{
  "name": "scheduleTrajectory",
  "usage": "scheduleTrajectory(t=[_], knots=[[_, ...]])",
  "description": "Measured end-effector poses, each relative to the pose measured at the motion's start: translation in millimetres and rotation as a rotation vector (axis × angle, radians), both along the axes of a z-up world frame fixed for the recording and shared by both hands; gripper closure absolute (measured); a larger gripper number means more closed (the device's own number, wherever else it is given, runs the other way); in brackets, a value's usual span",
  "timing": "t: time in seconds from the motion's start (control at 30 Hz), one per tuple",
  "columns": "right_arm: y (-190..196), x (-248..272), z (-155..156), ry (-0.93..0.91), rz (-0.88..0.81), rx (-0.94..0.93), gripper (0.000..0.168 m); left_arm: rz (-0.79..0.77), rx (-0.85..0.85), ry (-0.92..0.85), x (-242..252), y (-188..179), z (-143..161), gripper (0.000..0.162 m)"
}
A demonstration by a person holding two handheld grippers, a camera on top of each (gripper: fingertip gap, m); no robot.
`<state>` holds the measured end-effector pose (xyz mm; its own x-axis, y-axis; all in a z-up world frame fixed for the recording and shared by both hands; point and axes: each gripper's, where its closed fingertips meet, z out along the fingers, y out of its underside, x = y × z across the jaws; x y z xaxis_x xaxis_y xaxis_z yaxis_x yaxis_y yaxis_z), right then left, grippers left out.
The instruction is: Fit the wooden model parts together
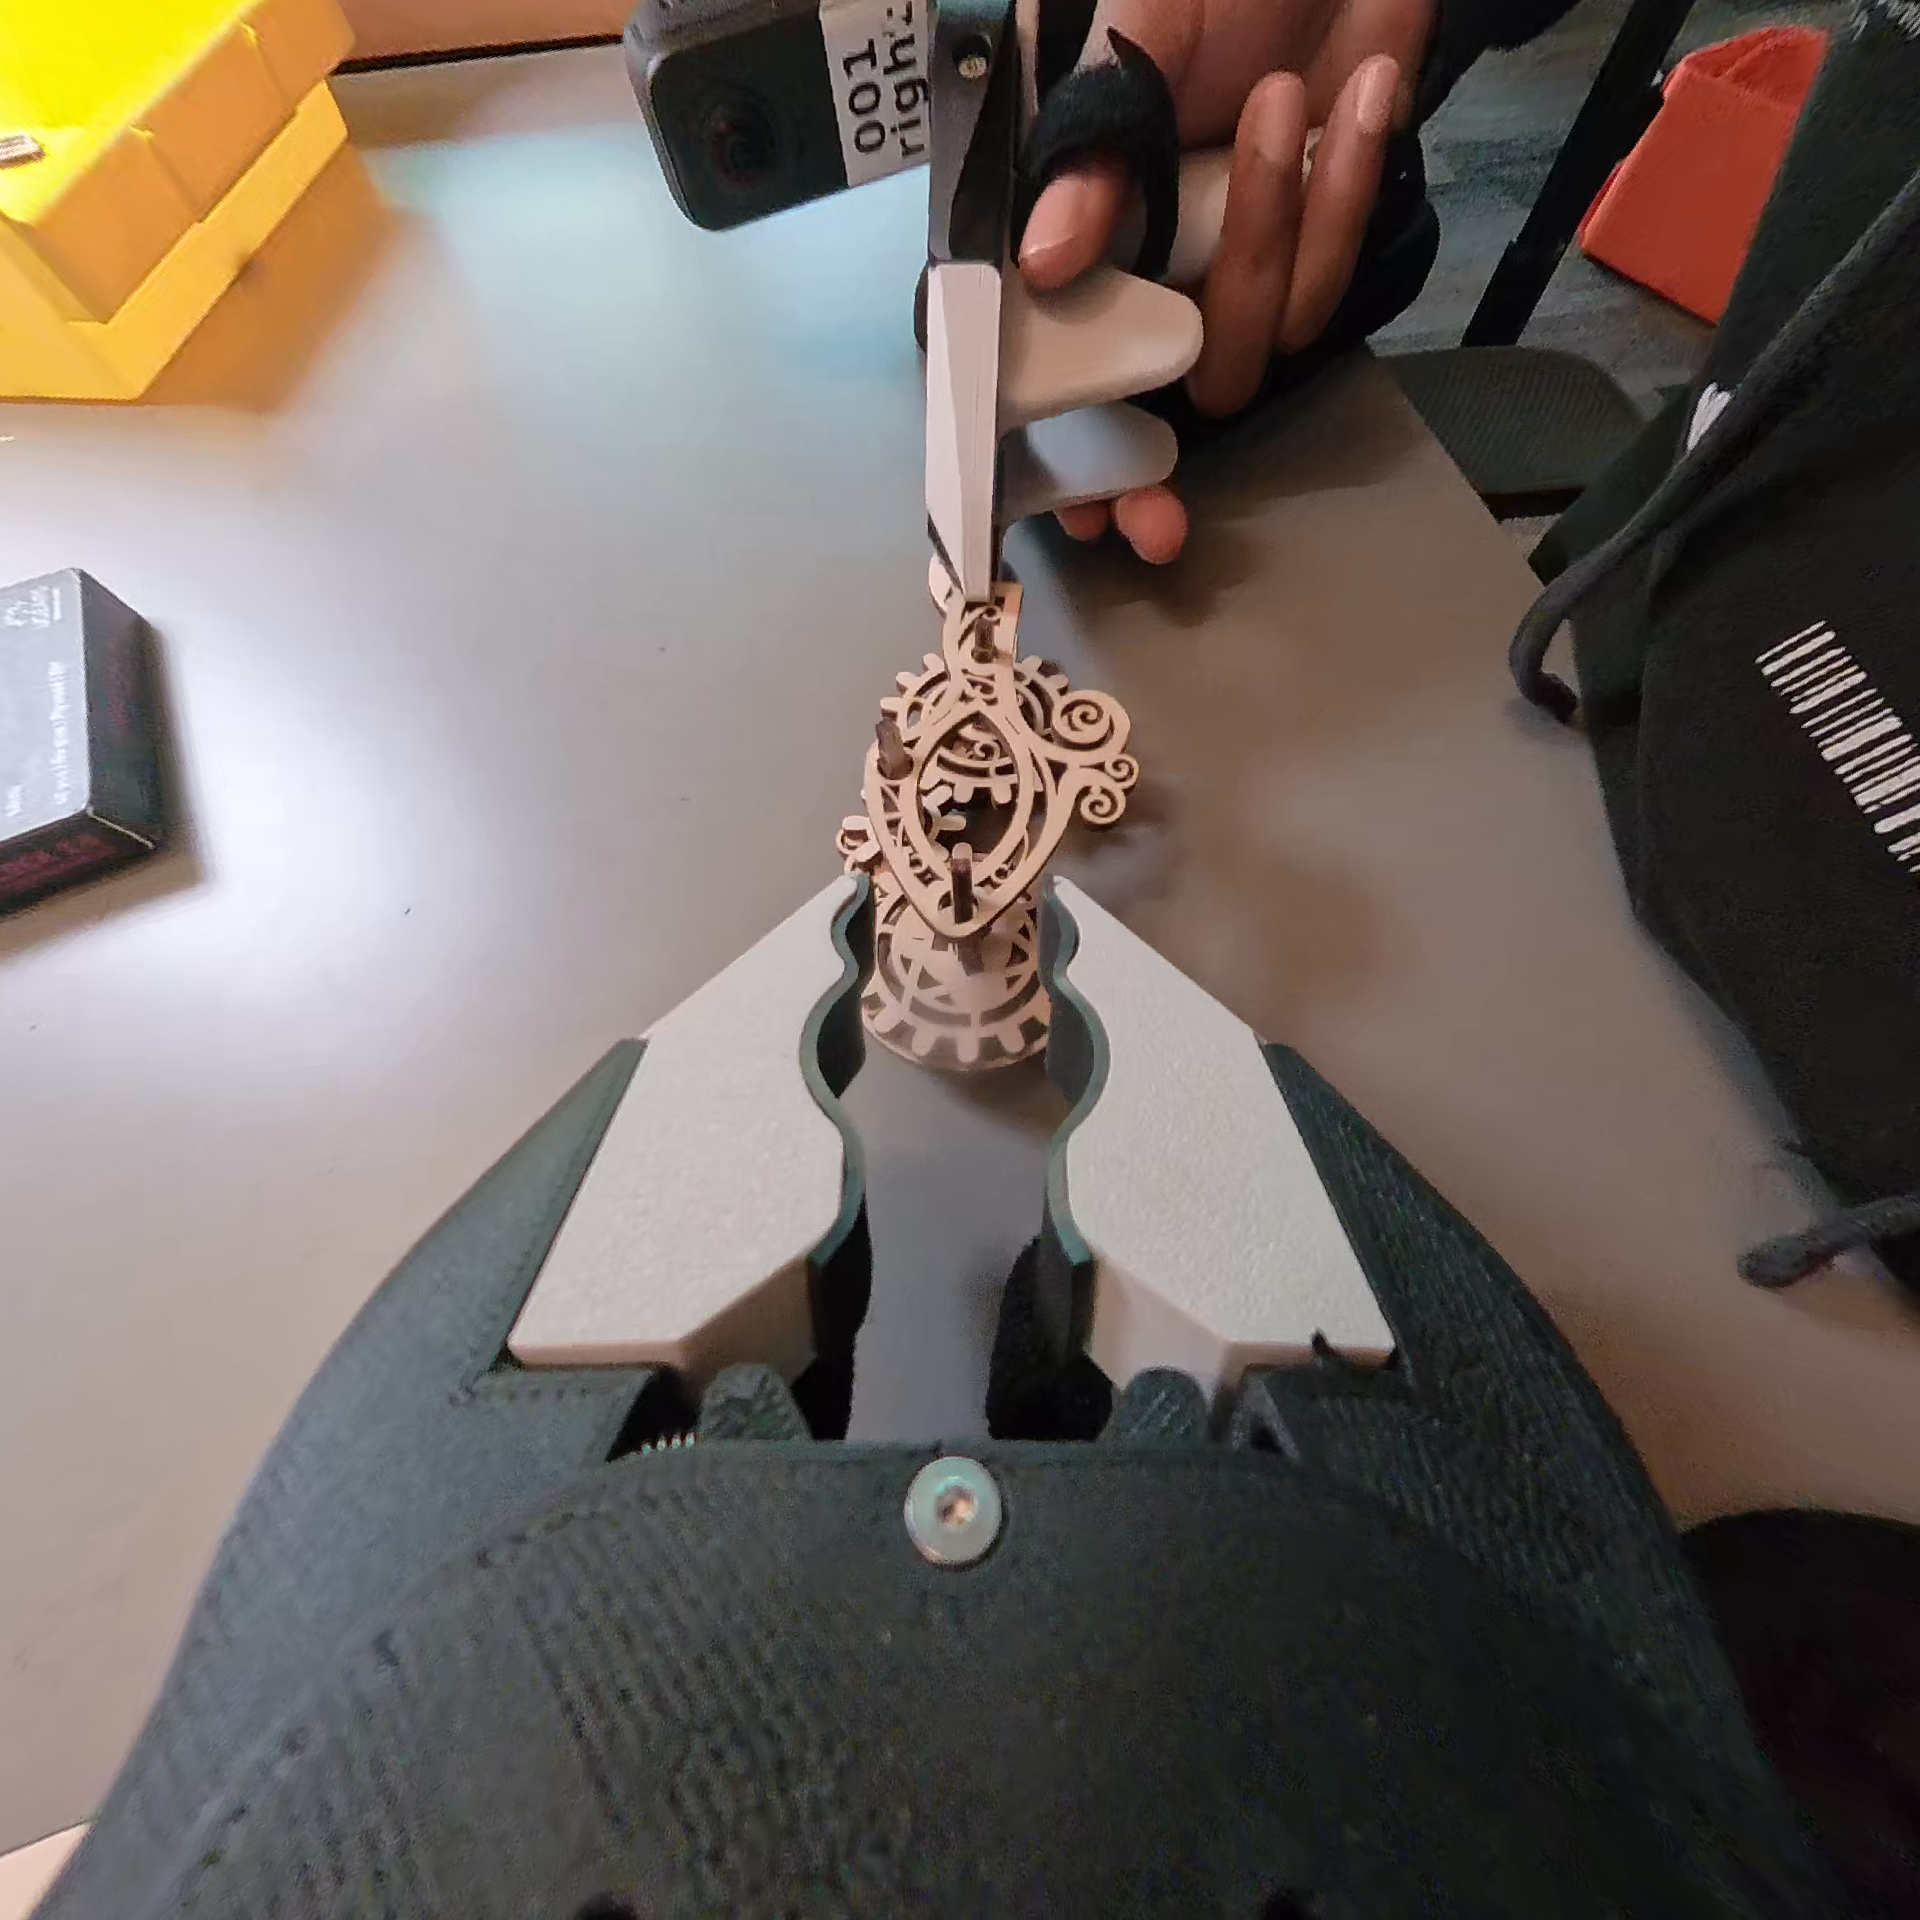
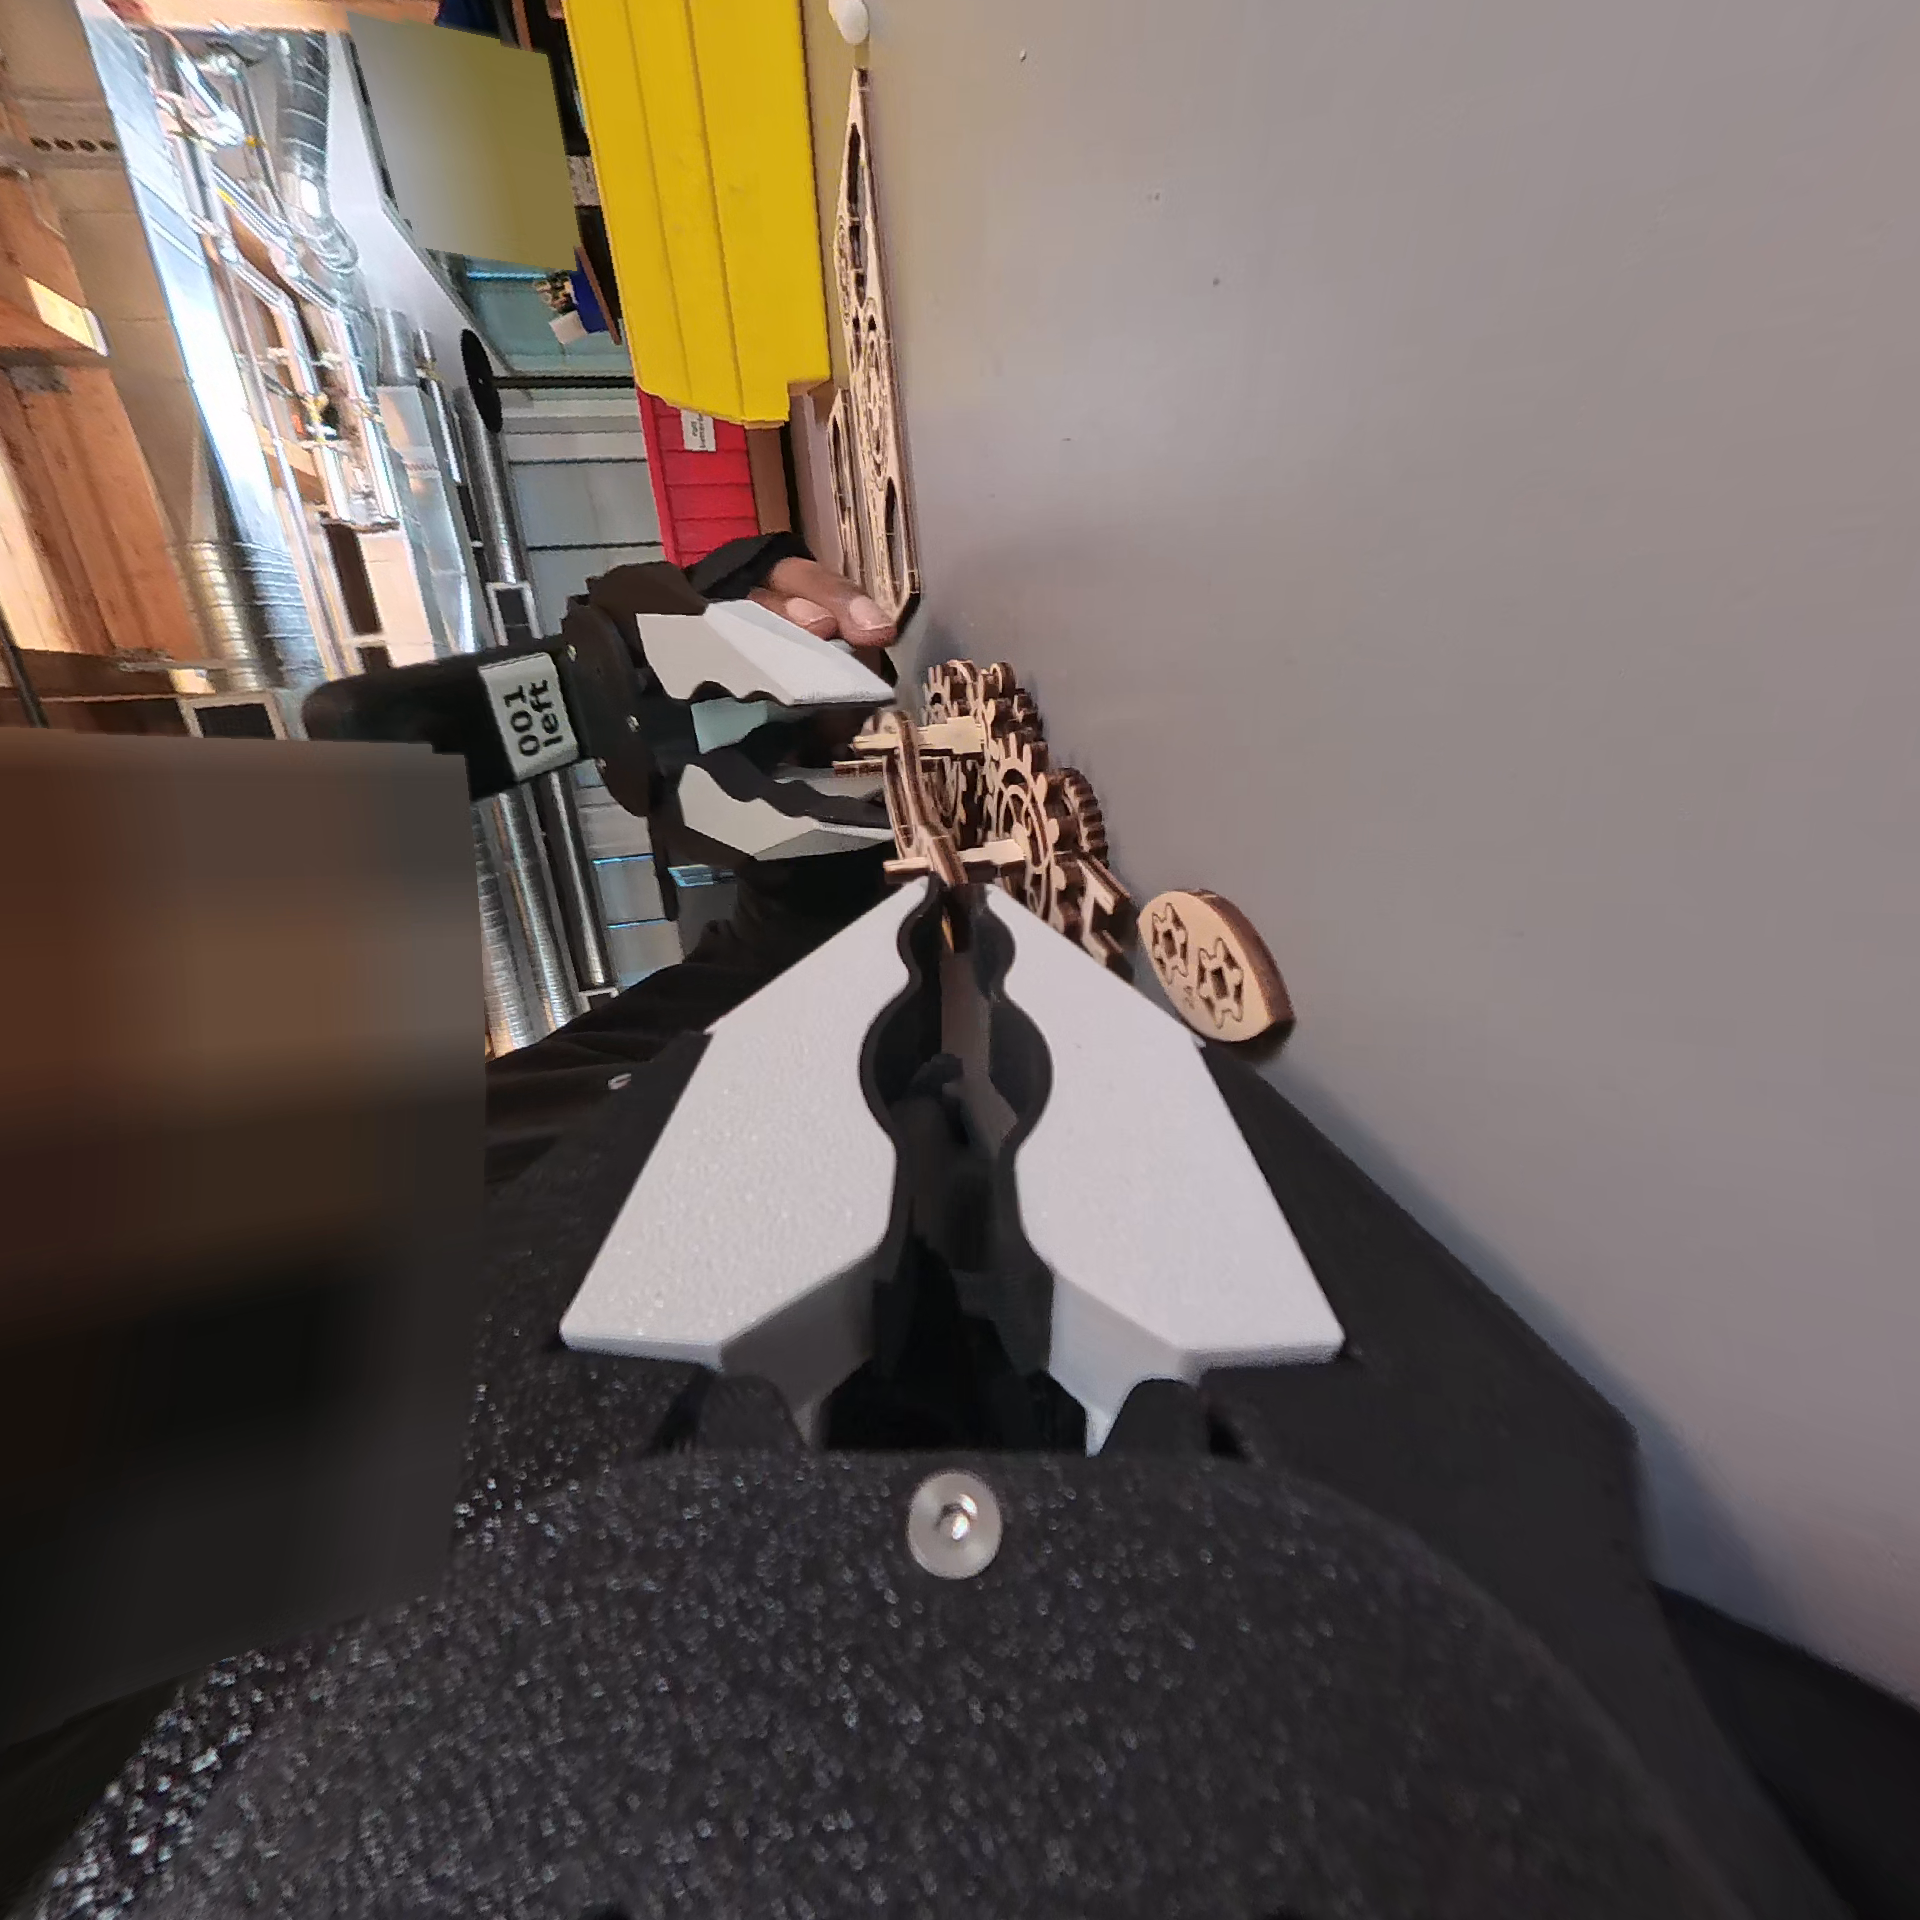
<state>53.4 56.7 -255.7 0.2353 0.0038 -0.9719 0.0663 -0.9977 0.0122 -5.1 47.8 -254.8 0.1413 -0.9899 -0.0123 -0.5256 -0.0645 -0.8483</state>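
A pale wooden gear model [image 1: 977, 769] stands on the grey table [image 1: 468, 623]. My left gripper [image 1: 958, 894] is shut on its round gear base, one finger on each side. My right gripper [image 1: 971, 587] comes down from above and is shut on the top edge of the model's ornate scrolled plate. In the right wrist view my right gripper [image 2: 951, 894] pinches that thin plate, and the left gripper [image 2: 888, 758] holds the stacked gears [image 2: 1013, 790] from the far side. A loose oval wooden piece [image 2: 1216, 971] with two gear-shaped holes lies on the table beside the model.
Yellow boxes [image 1: 156, 208] stand at the far left of the table, with a black box [image 1: 73, 727] nearer. A black bag [image 1: 1787, 727] lies at the right edge. Punched-out wooden sheets [image 2: 873, 312] lie beyond the model. One gripper's finger ends stand about 7 cm off the other's.
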Motion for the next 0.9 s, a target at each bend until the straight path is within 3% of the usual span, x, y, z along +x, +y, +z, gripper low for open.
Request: scheduleTrajectory(t=[0.33,0.5,0.67,0.9], knots=[[-0.1,6.6,8.2,-0.146,0.103,0.231,0.131,0.013,0.026,0.019,-3.2,1.9,1.1,0.135],[-6.9,12.0,13.7,-0.244,0.342,0.688,0.139,0.012,0.029,-0.017,-0.3,-0.4,11.5,0.140],[-2.8,11.8,-8.8,-0.417,0.600,1.209,0.145,-0.007,0.063,0.040,3.8,-3.1,2.1,0.143],[2.1,-0.6,-1.1,-0.392,0.654,1.408,0.159,0.022,0.033,0.077,4.4,-4.2,1.6,0.144]])
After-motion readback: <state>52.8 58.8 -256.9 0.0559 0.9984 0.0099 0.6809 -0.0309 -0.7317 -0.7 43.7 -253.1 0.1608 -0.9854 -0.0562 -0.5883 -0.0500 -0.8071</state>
